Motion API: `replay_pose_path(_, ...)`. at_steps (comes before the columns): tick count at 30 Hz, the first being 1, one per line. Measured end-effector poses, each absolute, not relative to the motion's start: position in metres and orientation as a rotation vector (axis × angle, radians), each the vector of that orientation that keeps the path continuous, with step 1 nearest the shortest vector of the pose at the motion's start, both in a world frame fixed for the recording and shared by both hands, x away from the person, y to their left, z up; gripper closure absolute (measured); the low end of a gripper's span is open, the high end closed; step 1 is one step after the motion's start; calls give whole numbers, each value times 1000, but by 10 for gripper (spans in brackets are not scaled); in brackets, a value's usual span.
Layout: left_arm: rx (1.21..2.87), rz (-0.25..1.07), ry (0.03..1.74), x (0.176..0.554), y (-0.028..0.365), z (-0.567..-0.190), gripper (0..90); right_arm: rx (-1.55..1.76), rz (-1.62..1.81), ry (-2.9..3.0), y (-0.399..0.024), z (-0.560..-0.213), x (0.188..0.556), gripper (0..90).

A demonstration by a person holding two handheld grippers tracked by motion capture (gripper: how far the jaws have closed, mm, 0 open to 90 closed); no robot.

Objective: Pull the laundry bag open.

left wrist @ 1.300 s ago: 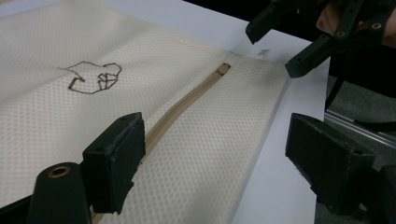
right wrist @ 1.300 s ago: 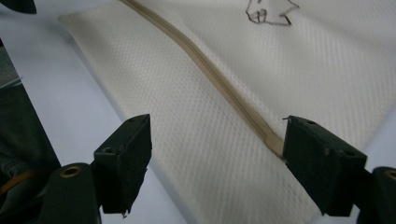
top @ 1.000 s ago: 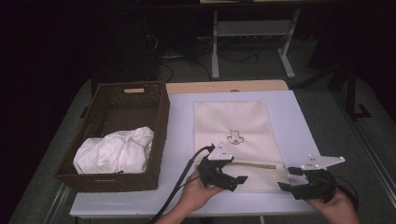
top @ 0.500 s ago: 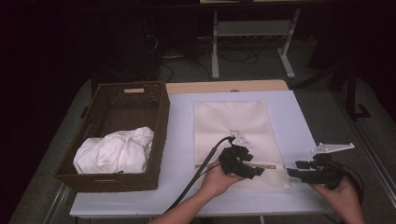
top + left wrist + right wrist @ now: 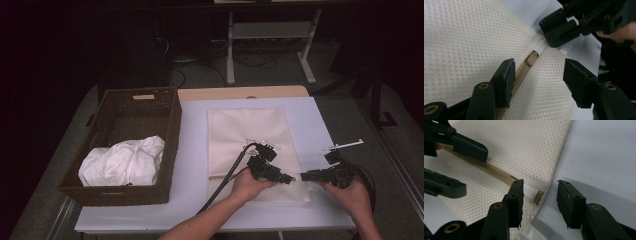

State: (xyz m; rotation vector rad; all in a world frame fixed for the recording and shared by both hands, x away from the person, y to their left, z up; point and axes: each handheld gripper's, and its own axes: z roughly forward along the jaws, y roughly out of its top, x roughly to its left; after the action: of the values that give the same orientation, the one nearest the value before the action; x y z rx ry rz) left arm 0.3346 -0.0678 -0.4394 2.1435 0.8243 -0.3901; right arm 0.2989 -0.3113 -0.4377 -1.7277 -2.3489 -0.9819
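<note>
both grippers at the zipper end of the mesh bag

you have the cream mesh bag [image 5: 250,145] lying flat on the pale table top [image 5: 192,150], right of the middle, with its tan zipper [image 5: 524,71] running across the near part of it. your left gripper [image 5: 280,176] sits over the near right part of the bag, pointing right along the zipper. in the left gripper view its jaws have just been closing and stand apart, one on each side of the zipper line, not pressing on it. your right gripper [image 5: 306,176] comes in from the right, just off the bag's right edge, pointing left at the other one; the two tips are close together. its jaws have also been closing and stand apart in the right gripper view, astride the white tab [image 5: 530,192] and the zipper's end at the bag's edge, with no pinch on either.

around you: a dark woven basket [image 5: 165,125] stands on the left side of the table, well apart from the bag, with a crumpled white cloth [image 5: 125,161] in its near half. the left gripper's black cable [image 5: 225,182] trails across the bag's near left corner. nothing lies between the two grippers except the bag itself.
</note>
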Motion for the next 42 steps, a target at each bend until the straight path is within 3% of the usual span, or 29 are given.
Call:
replay_pose_path(5, 2122, -488, 902, 341, -73, -447, 517, -1752, -934, -2283, -311, -441, 302, 662)
replay_pose_path(11, 2115, -587, 938, 346, -79, -456, 605, -1750, -923, -2252, -308, -443, 304, 686)
replay_pose_path(18, 2088, -633, 982, 349, -87, -462, 687, -1740, -954, -2249, -311, -447, 303, 785)
replay_pose_path(27, 2106, -609, 973, 349, -90, -463, 767, -1716, -998, -2232, -313, -445, 301, 808)
replay_pose_path(31, 2157, -498, 935, 343, -96, -459, 826, -1701, -1049, -2201, -315, -442, 300, 811)
replay_pose_path(40, 2150, -450, 895, 341, -96, -456, 871, -1645, -1077, -2153, -313, -446, 302, 684)
replay_pose_path(42, 2148, -447, 886, 340, -95, -457, 871, -1654, -1049, -2162, -311, -448, 303, 715)
